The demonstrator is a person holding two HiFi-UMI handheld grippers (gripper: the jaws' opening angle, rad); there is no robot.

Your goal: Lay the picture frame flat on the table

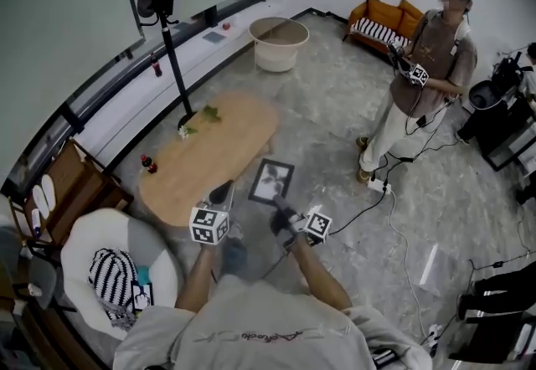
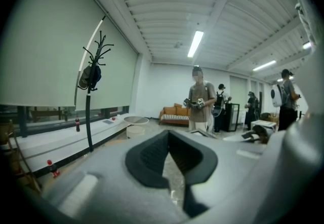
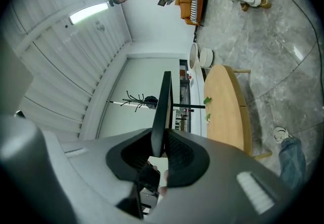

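Item: picture frame (image 1: 272, 181), black border, thin and rigid; judged light, with glazing likely fragile. Location: held in the air just beside the table (image 1: 213, 151), over the floor. Right tongs (image 3: 161, 142) were clenched on its near edge, a sound hold. Left tongs (image 2: 169, 137) were closed, empty.

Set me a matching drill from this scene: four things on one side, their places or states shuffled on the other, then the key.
Things:
1. picture frame
2. left gripper
3. wooden table
4. white tub

Places or states:
a. standing on the floor
b. nothing between its jaws
c. clamped in the right gripper
d. has a green sprig lying on it

Pairs: 1-c, 2-b, 3-d, 4-a
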